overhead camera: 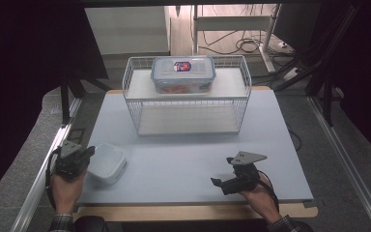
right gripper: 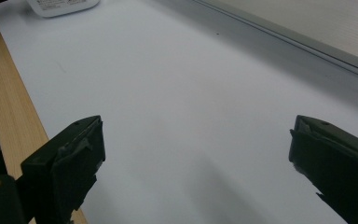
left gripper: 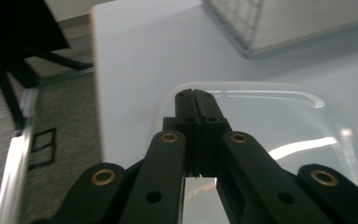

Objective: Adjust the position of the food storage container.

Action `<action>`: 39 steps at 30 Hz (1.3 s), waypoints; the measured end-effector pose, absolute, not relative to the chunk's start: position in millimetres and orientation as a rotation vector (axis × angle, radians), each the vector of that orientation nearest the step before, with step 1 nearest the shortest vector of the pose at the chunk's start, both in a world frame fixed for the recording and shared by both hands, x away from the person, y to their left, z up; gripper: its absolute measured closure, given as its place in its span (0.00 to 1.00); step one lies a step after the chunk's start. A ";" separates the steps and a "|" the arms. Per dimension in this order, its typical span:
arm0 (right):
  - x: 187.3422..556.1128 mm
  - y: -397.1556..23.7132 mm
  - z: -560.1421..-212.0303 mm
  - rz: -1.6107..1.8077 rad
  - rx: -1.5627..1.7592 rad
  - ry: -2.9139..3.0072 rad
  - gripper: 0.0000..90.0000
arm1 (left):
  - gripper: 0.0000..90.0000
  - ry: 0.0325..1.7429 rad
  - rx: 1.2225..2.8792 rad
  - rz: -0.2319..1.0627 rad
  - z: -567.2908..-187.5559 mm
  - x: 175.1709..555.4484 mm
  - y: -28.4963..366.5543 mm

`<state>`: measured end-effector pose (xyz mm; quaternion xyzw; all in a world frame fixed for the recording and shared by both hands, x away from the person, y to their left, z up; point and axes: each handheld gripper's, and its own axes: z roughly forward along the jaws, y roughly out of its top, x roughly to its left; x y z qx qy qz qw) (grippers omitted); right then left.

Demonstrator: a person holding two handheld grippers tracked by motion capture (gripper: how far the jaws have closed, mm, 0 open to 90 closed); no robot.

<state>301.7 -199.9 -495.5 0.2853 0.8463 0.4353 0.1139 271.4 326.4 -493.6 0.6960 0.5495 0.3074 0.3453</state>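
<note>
Plastic tub, clear and empty with no lid, sits near the left front corner of the pale blue table. From the high view, the left gripper is right at the tub's left edge, with the person's left hand behind it. The tub lies just to the right of that gripper, so the left hand is much the nearer one. The right gripper rests far off on the right side of the table, well apart from the tub, with nothing in it. At the back stands a white wire rack, and on its top shelf sits a lidded food box with something red inside. In the left gripper view, the two black jaws are pressed tight together, and their tips sit right at the near rim of the plastic tub. I cannot tell for sure if a thin bit of the rim is pinched between them. The tub spreads out ahead and to the right of the jaws. In the right gripper view, the jaws stand wide open over bare table, holding nothing. A white thing peeks in at the far top edge; it is too cut off to name.
</note>
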 end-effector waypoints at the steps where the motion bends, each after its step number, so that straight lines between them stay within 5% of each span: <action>1: 302.0 -200.0 -495.9 1.276 0.837 2.483 0.04 | 1.00 1.439 1.808 0.803 -495.1 271.6 329.5; 17: 303.4 -200.8 -498.0 1.257 0.842 2.497 0.04 | 1.00 1.560 1.805 0.690 -512.9 272.4 349.2; 39: 303.2 -199.6 -499.2 1.243 0.831 2.504 0.04 | 1.00 1.370 1.929 0.471 -505.4 274.2 279.7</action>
